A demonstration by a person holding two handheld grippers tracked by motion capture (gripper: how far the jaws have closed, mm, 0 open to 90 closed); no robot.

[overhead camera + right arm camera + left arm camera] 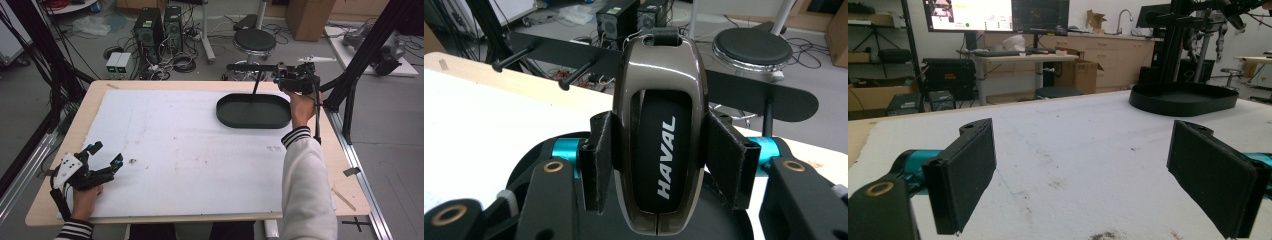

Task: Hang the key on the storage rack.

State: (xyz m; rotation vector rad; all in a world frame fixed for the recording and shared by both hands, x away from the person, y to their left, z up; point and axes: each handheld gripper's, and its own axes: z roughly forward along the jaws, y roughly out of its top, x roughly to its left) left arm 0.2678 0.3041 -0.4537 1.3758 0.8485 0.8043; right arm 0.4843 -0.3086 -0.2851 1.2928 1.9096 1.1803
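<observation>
Glossy key fob (659,135) clamped between the right gripper (659,165) jaws.
Hard and slippery, it is best held by its flat sides; left gripper (1083,185) jaws are held apart.

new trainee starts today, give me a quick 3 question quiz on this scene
1. True or false: the left gripper is shut on the key fob.
2. What word is printed on the fob?
3. The black tray lies: A) in the table's near left corner B) at the table's far right C) on the floor

Key:
1. False. Its jaws stand open with nothing between them; the right gripper grips the fob.
2. HAVAL
3. B
</observation>
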